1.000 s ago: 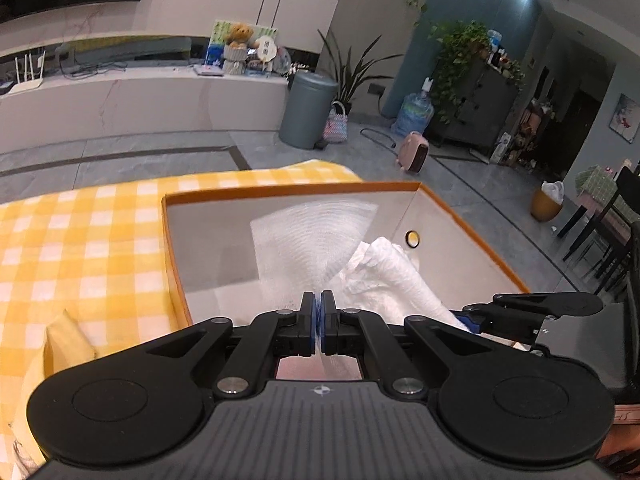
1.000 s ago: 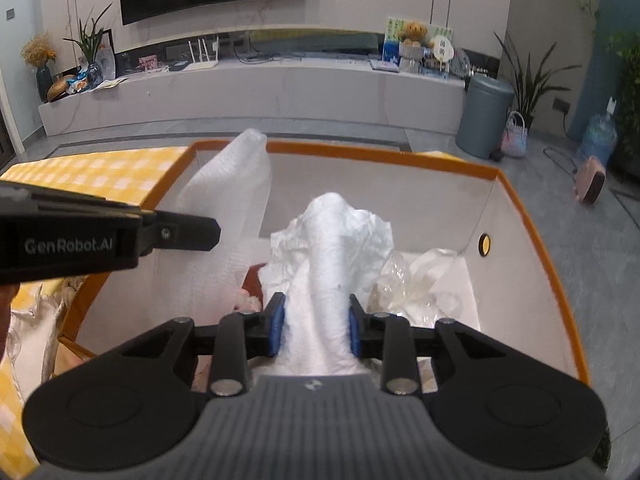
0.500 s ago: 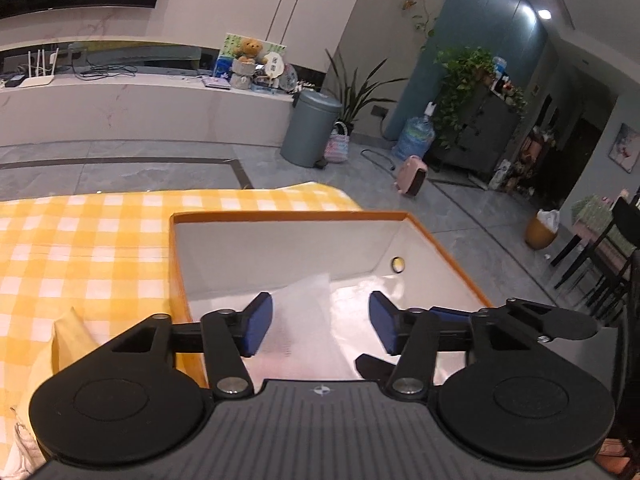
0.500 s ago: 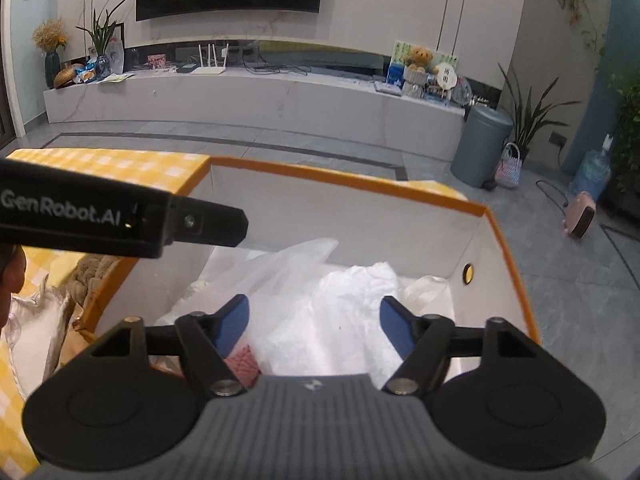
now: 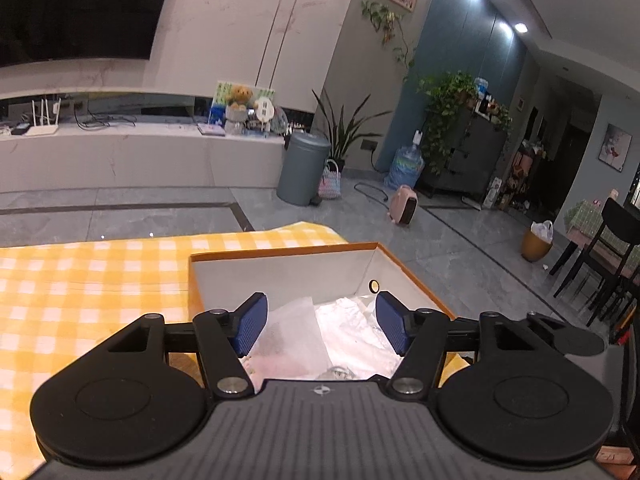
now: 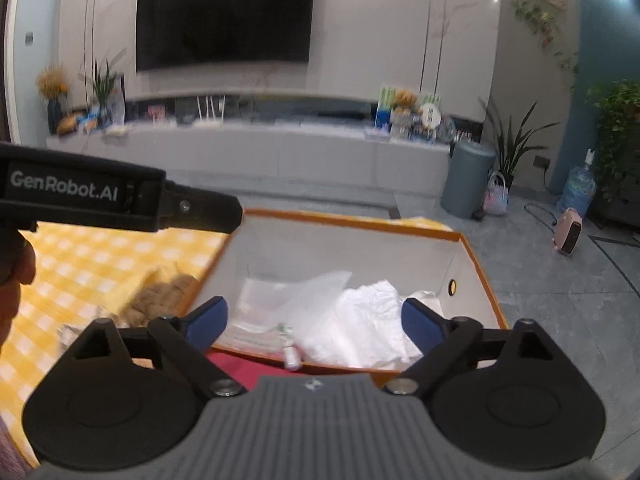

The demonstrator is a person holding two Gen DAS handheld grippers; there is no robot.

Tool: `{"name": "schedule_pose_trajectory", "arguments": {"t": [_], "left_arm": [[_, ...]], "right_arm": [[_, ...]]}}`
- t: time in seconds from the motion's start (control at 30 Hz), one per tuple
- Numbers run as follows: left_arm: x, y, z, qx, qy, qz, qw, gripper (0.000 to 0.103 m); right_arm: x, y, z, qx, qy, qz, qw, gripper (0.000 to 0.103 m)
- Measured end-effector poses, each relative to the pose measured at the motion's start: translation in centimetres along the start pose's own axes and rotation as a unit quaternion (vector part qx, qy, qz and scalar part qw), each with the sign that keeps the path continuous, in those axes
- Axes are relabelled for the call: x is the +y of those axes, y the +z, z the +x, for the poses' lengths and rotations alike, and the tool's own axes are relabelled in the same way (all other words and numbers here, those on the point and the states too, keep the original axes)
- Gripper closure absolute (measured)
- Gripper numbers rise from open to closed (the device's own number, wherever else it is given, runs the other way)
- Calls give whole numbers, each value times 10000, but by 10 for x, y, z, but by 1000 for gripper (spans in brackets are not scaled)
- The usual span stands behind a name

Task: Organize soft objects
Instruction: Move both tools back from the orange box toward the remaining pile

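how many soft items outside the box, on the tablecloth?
1 clear: a brown fuzzy item on the yellow checked tablecloth, just left of the orange-rimmed box. Something pale lies nearer, too blurred to identify. More may be hidden behind the grippers.

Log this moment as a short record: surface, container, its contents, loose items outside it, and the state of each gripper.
surface: yellow checked tablecloth
container: orange-rimmed box, white inside, open top
contents: white cloth and a clear plastic bag, lying loose inside
outside box: brown fuzzy item on the cloth to the box's left, blurred
left gripper: fingers apart, just opened, nothing held
right gripper: fingers apart, just opened, nothing held
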State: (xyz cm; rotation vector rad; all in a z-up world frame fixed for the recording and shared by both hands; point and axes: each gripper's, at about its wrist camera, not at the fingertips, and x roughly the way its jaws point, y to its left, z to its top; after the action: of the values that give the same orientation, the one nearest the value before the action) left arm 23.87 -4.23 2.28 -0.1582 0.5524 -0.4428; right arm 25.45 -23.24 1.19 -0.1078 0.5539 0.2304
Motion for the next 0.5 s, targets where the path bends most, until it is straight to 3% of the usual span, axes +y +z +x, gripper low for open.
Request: {"name": "schedule_pose_trajectory", "arguments": {"t": [0.23, 0.4, 0.5], "left_arm": [[-2, -25, -51, -413, 220, 124, 9988, 30], [8, -45, -75, -330, 298, 149, 9989, 30], [19, -58, -83, -230, 477, 152, 9985, 30]], "right_arm": [[42, -25, -47, -434, 10, 301, 9986, 3], [74, -46, -73, -681, 61, 534, 9962, 3], [88, -59, -79, -638, 303, 694, 9951, 3]]}}
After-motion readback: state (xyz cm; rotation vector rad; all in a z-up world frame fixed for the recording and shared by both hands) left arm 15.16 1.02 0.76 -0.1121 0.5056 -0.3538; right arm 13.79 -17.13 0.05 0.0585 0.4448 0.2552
